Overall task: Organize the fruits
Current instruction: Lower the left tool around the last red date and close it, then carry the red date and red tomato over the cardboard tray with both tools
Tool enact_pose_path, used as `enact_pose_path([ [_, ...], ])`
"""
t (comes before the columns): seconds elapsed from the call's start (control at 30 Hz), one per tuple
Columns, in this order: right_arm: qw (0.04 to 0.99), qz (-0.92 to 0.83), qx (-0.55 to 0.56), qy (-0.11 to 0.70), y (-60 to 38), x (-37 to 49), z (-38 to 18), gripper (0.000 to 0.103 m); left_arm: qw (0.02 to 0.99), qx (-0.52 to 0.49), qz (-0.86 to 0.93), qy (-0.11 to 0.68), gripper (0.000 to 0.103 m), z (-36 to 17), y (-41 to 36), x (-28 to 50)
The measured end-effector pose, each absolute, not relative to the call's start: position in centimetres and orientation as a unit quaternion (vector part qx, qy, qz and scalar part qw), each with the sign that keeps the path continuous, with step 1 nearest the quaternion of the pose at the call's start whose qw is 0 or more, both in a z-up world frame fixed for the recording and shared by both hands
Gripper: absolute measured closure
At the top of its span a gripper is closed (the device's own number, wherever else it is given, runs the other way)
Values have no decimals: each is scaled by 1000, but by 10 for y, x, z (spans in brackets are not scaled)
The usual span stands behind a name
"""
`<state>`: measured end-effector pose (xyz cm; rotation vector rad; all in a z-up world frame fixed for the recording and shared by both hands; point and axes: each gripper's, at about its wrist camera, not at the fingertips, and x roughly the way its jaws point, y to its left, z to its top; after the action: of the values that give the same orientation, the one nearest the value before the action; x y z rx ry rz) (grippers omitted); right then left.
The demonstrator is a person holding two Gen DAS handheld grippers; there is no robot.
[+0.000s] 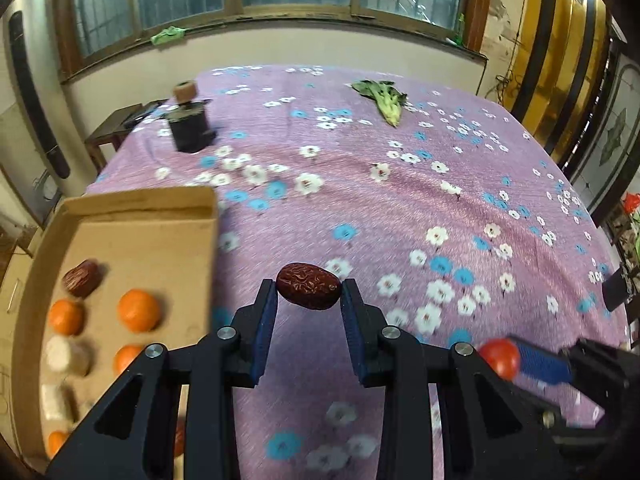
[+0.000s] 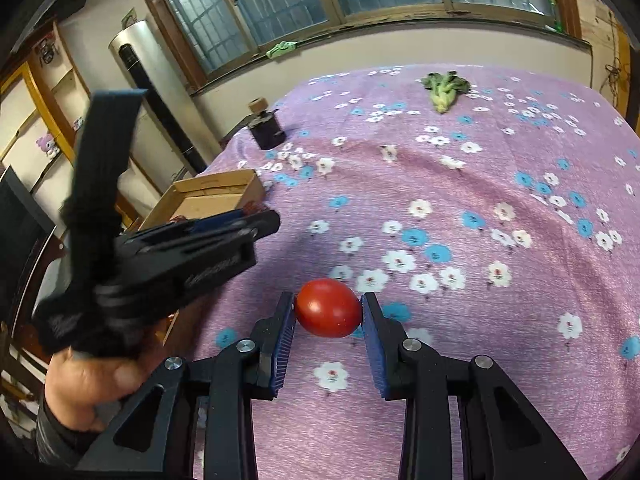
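Note:
My left gripper (image 1: 308, 294) is shut on a wrinkled red date (image 1: 308, 286) and holds it above the purple flowered cloth, just right of a cardboard tray (image 1: 140, 204). The tray holds another date (image 1: 83, 278), several oranges (image 1: 139, 310) and pale cylindrical pieces (image 1: 66, 355). My right gripper (image 2: 328, 314) is shut on a red tomato (image 2: 328, 308) over the cloth. The tomato and the right gripper also show at the lower right of the left wrist view (image 1: 500, 358). The left gripper (image 2: 180, 256) and the hand on it show at the left of the right wrist view, in front of the tray (image 2: 208, 196).
A leafy green vegetable (image 1: 384, 98) lies at the far side of the table (image 1: 360, 200). A dark jar with a cork top (image 1: 188, 120) stands at the far left corner. The table edge runs along the left beside the tray.

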<state>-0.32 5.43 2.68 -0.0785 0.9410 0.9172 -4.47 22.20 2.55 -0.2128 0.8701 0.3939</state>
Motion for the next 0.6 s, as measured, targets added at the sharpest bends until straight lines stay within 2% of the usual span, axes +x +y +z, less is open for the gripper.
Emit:
enact_pose_path([
  [0.6,771,466,-71,429,106,-35,30,69,878,-122,229,401,73,30,248,-121],
])
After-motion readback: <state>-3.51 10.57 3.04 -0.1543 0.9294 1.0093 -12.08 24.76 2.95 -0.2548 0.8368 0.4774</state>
